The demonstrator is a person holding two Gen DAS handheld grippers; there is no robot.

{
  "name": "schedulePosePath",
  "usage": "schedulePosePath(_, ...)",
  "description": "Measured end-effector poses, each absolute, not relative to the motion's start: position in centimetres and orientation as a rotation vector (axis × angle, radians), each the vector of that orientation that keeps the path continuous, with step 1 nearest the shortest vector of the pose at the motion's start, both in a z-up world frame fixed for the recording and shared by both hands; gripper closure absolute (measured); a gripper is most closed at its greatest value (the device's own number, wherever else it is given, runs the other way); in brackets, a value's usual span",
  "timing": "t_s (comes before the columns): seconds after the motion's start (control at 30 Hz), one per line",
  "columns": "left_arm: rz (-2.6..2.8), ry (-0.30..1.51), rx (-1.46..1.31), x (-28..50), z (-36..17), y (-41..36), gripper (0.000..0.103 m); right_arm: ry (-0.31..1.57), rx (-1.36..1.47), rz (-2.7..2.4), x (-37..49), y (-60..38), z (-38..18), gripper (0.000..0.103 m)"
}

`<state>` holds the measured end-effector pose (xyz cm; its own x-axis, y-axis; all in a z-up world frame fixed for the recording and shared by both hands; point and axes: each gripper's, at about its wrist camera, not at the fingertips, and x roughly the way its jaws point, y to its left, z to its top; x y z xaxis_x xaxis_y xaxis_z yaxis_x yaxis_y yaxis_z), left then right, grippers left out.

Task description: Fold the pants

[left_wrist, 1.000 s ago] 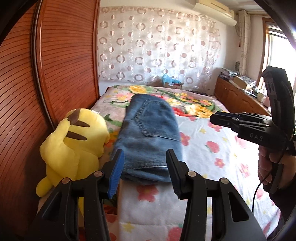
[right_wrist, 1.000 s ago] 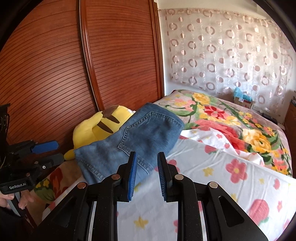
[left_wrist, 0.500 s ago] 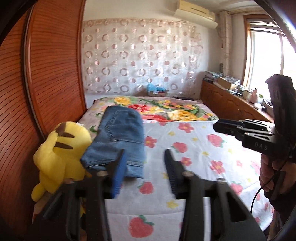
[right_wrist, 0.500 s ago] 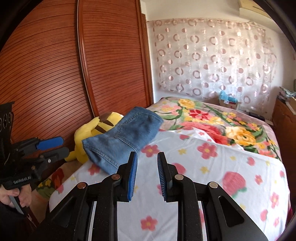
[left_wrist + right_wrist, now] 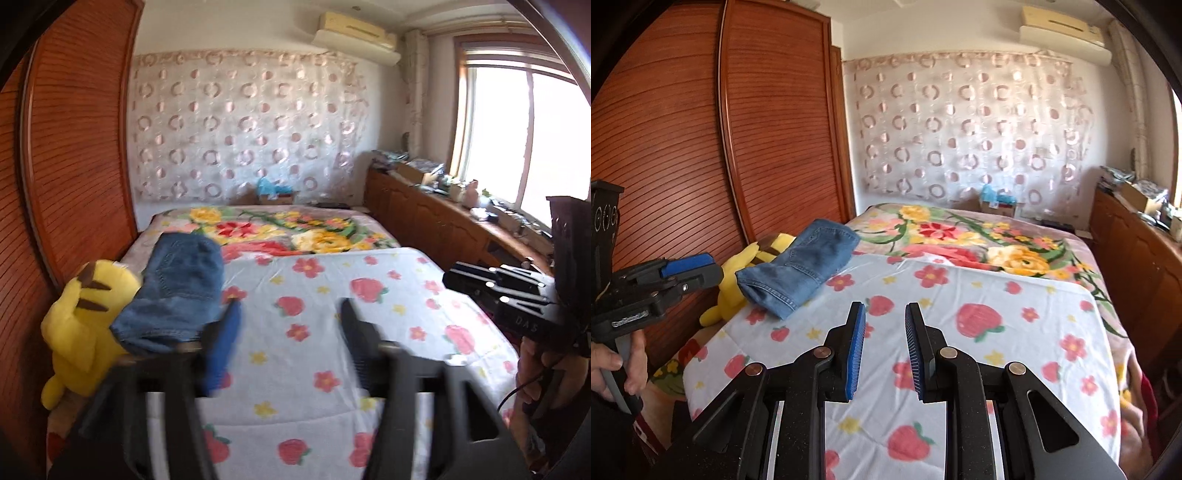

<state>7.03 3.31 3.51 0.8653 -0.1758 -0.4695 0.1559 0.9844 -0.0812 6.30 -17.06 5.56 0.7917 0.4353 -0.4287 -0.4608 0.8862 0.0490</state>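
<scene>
STATE: left gripper (image 5: 288, 325) and right gripper (image 5: 884, 343) are being held spread, empty | PANTS: folded pants (image 5: 801, 266) are lying ahead-left of both, beside the plush toy (image 5: 81, 325) (folding judged complete) | REASON: clearance is being given.

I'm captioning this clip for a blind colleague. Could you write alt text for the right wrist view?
Folded jeans lie on a flowered bed beside a yellow plush toy, against a wooden wardrobe. The open, empty right gripper hovers in front; the left gripper is at the left edge.
</scene>
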Motion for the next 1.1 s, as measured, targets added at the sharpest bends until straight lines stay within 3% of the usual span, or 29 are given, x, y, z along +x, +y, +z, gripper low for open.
schedulePosePath(0.03,-0.173,0.477,-0.036,6.7,3.9,2.9,0.012,0.443,-0.058,0.474,5.9,-17.5,5.7,0.08)
schedulePosePath(0.13,-0.162,0.444,-0.026,6.2,4.7,2.0,0.011,0.439,-0.046,0.462,4.7,-18.6,6.0,0.079)
schedulePosePath(0.4,-0.137,0.439,-0.03,6.0,5.8,1.1,0.011,0.376,-0.026,0.377,1.7,-19.8,7.7,0.037)
schedulePosePath(1.1,-0.133,0.456,-0.014,5.3,5.9,-0.7,0.011,0.313,0.011,0.313,-0.6,-20.5,7.7,0.034)
